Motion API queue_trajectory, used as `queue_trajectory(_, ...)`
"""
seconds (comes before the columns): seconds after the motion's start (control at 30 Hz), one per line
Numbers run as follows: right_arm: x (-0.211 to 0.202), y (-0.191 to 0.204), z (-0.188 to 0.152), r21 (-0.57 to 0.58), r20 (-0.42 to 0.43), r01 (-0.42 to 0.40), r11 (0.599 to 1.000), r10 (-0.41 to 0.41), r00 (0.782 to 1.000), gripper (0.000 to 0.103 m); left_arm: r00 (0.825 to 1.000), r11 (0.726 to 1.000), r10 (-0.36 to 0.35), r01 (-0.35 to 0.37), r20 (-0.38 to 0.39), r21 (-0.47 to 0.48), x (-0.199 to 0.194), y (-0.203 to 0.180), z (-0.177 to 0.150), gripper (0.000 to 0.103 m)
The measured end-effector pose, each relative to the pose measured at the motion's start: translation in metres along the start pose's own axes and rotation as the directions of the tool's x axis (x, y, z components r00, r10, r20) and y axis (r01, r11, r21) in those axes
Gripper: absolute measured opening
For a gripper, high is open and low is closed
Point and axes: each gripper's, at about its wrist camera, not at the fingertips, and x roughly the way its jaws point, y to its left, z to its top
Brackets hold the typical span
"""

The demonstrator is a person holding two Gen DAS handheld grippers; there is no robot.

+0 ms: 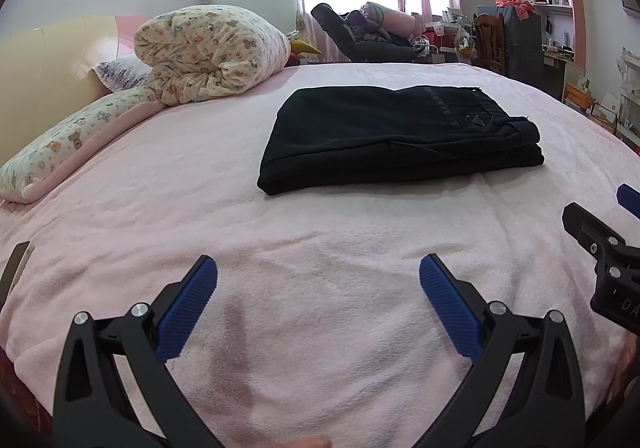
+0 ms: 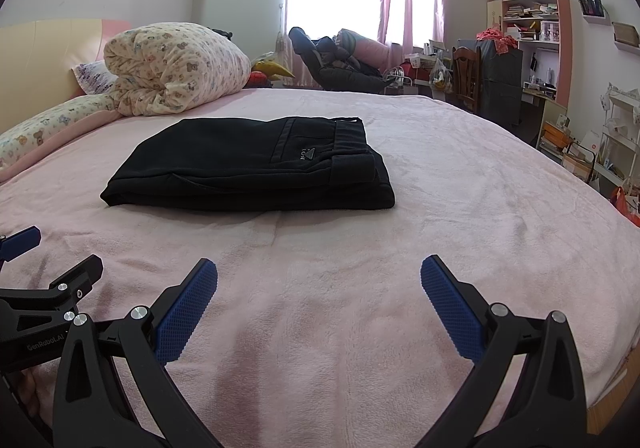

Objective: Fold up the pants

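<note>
Left wrist view: pants (image 1: 396, 135) lie folded in a compact stack mid-bed (image 1: 280, 288), well apart from both grippers — left gripper (image 1: 318, 268) and right gripper (image 2: 319, 268) gape wide, empty. Folding looks complete; next, at most, squaring an edge.

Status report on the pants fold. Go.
Left hand-held gripper open, empty. Right hand-held gripper open, empty. Black pants folded flat on pink bedspread, untouched. Nothing between grippers and pants.

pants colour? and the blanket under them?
Pants are black; the bed blanket is pale pink. Clearest in the right wrist view.
</note>
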Motion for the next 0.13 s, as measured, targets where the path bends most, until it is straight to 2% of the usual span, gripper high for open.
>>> queue_trajectory(0.13, -0.0001, -0.0008, 0.0006, -0.001, 0.0, 0.0, 1.0, 0.0, 1.0, 0.102, 1.0, 1.0, -0.002, 0.002, -0.005, -0.007, 0.001, 0.002, 0.0009, 0.101)
